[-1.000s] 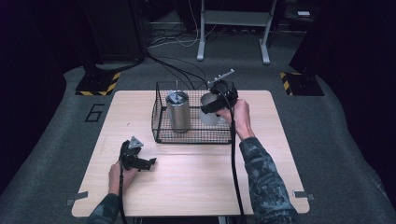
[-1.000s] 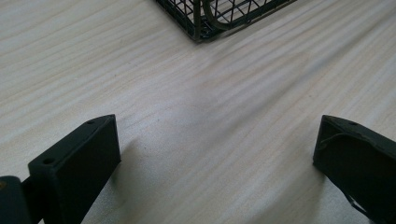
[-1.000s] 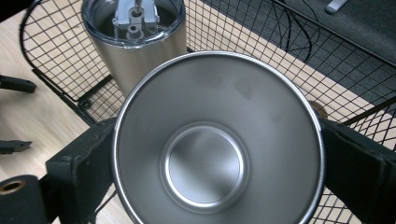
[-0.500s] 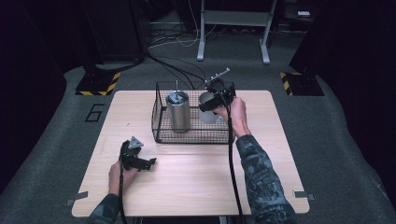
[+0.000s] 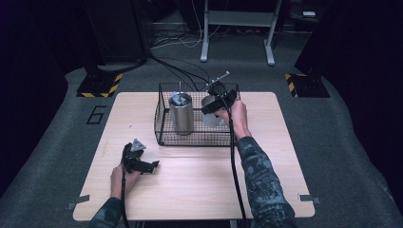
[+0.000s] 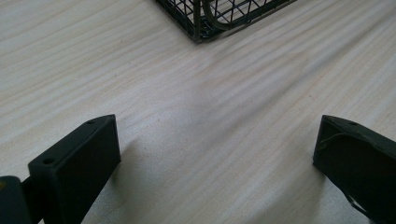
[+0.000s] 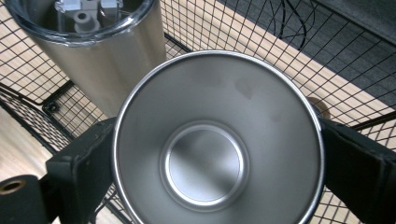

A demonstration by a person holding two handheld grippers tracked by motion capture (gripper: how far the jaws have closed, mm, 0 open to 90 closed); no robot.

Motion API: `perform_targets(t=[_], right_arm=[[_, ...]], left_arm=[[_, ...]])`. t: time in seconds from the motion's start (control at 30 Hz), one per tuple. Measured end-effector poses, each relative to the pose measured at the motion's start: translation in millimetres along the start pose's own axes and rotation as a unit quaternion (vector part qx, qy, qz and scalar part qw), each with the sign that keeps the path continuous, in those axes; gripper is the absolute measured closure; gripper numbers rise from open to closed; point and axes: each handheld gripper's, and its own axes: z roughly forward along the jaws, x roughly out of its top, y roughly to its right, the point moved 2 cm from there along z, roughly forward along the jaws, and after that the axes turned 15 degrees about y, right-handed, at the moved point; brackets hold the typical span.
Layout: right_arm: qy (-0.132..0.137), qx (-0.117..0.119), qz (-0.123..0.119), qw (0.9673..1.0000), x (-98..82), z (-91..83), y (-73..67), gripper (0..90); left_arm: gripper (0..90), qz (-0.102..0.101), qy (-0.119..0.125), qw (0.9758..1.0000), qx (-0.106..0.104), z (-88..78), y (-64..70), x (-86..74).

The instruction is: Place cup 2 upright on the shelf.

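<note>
The right gripper has its two black jaws pressed against opposite sides of an open steel cup, its mouth turned toward the gripper's camera and its bare inside empty. In the high view that cup sits in the right half of a black wire basket near the table's far edge, held at about rim height; whether its base touches the basket floor cannot be told. Just beside it, in the basket's left half, a taller steel tumbler with a clear lid stands upright. The left gripper lies idle toward the near-left corner of the table, its jaws spread wide over bare wood, with a corner of the basket ahead of them. The step in hand appears to be moving the cup at the basket, either setting it in or taking it out; the pictures do not settle which. A lift would call for a straight rise clear of the wire rim without knocking the tumbler; a placement would call for lowering the cup level before the jaws part.
</note>
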Motion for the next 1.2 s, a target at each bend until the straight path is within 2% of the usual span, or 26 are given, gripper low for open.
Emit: perform_targets(t=[0.07, 0.13, 0.17, 0.3, 0.37, 0.57, 0.67, 0.77, 1.0, 1.1, 1.2], right_arm=[[0.000, 0.002, 0.000, 1.0000, -0.9, 1.8, 0.5, 5.8], [-0.010, -0.001, 0.011, 0.9999, -3.7, 7.0, 0.4, 5.8], [-0.006, 0.000, 0.004, 1.0000, -4.5, 9.0, 1.7, 5.9], [-0.015, -0.001, 0.008, 0.9999, -8.6, 16.7, 1.6, 5.9], [-0.016, -0.002, 0.001, 0.9999, -9.9, 19.8, 2.8, 5.8], [-0.023, -0.005, 0.011, 0.9997, -12.4, 27.9, 0.3, 5.8], [-0.025, -0.005, 0.007, 0.9996, -13.3, 30.0, 0.3, 5.8], [-0.023, 0.004, 0.026, 0.9994, -16.4, 34.4, 1.4, 5.8], [-0.034, 0.006, 0.026, 0.9991, -25.4, 45.2, 0.0, 5.8], [-0.041, 0.005, 0.017, 0.9990, -28.4, 49.0, -0.5, 5.8], [-0.049, 0.004, 0.017, 0.9986, -31.0, 52.3, -1.0, 5.8]], left_arm=[[0.2, 0.000, 0.000, 1.0000, 0.000, 0.0, 0.0, 0.0], [0.2, -0.002, -0.002, 1.0000, -0.001, -0.2, 0.4, -0.1], [0.2, -0.002, -0.002, 1.0000, -0.001, -0.2, 0.3, -0.1], [0.2, 0.000, -0.001, 1.0000, 0.000, -0.1, 0.0, 0.0], [0.2, 0.001, 0.000, 1.0000, 0.000, 0.0, -0.1, 0.0], [0.2, 0.000, 0.004, 1.0000, 0.003, 0.5, 0.3, -0.3], [0.2, -0.001, 0.002, 1.0000, 0.001, 0.2, 0.5, -0.4], [0.2, 0.002, 0.003, 1.0000, 0.003, 0.4, 0.1, -0.2], [0.2, -0.002, -0.001, 1.0000, -0.001, -0.2, 0.4, -0.2], [0.2, -0.002, -0.002, 1.0000, -0.001, -0.2, 0.4, -0.1], [0.2, 0.000, 0.000, 1.0000, 0.001, 0.0, 0.0, 0.0]])
